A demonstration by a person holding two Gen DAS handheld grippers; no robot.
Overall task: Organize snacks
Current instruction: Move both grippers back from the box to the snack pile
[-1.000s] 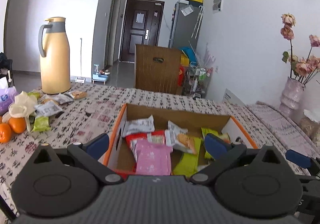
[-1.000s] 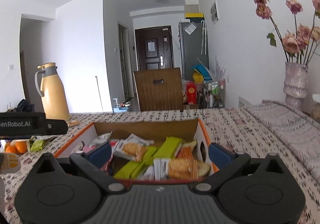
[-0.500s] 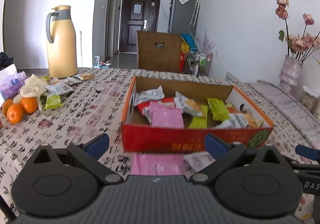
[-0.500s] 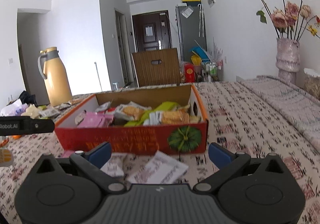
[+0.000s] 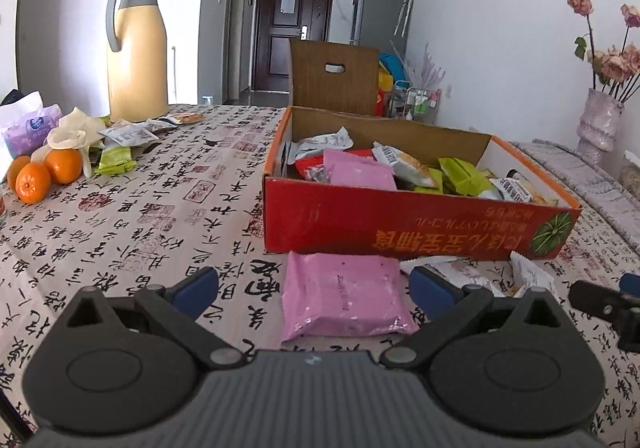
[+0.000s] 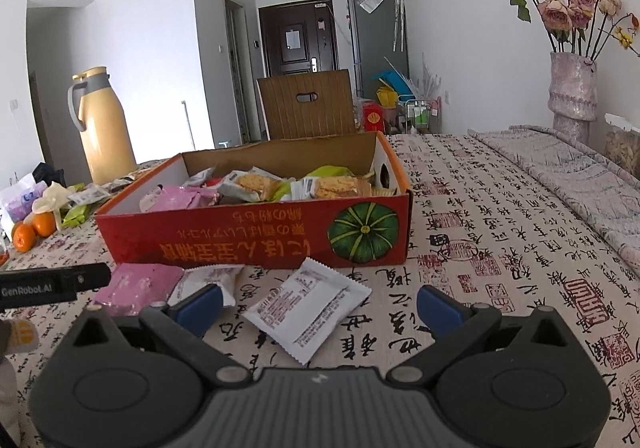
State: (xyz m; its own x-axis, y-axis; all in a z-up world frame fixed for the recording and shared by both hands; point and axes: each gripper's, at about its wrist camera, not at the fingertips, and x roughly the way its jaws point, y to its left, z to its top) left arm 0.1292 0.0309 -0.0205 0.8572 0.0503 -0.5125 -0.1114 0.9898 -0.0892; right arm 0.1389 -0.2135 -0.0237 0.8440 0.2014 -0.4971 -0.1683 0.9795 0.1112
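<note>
Jaws of left gripper [image 5: 314, 284] and right gripper [image 6: 318, 302] spread, empty. Pink packet [image 5: 344, 296] between left jaws, white packet [image 6: 308, 304] between right; lower squarely, pinch mid-body, lift into red box [image 5: 416, 228] ahead.

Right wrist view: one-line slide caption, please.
Open right tongs hover over a white packet lying before the red snack box on the table.

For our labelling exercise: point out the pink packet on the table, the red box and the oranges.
pink packet [image 5: 344, 294], left wrist view, middle of wrapper.
red box [image 6: 256, 248], right wrist view, front wall.
oranges [image 5: 34, 183], left wrist view, front orange's peel.
</note>
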